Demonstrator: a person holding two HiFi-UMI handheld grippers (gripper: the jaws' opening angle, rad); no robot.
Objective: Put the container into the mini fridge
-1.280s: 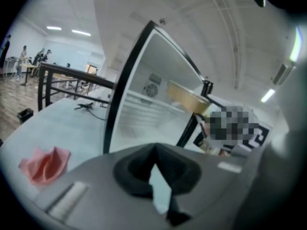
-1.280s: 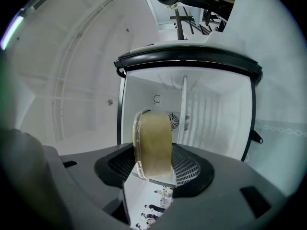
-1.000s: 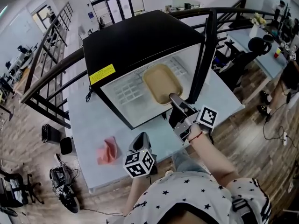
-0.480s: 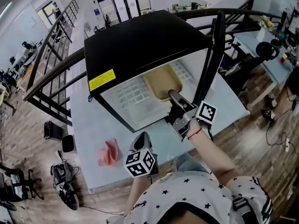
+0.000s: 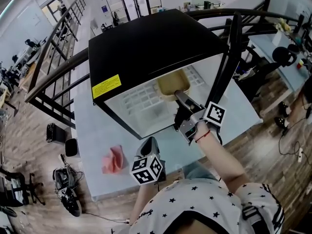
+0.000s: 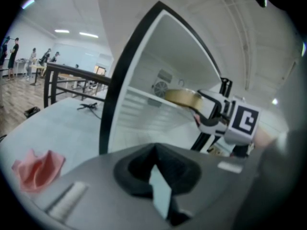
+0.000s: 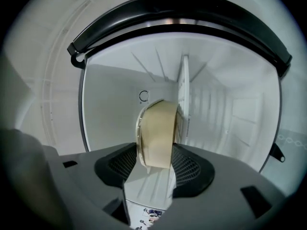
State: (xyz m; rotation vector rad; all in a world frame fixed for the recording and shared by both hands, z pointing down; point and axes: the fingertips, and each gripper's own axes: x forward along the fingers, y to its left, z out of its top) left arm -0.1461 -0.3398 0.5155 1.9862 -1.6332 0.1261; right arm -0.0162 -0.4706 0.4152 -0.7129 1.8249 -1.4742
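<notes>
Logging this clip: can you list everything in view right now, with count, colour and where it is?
mini fridge: 1, black shell, white inside, on the table
fridge door: 1, black-edged, swung open at the fridge's right
yellow label: 1, on the fridge's top front edge
shelf: 1, white grid, inside the fridge
container: 1, tan, partly inside the fridge, held in the right gripper's jaws
cloth: 1, pink, crumpled on the table in front of the fridge
table: 1, pale blue-grey
railing: 1, black, behind the table
right hand-held gripper: 1, grey, jaws shut on the container
left hand-held gripper: 1, grey, jaws together, empty, held low near the table edge
</notes>
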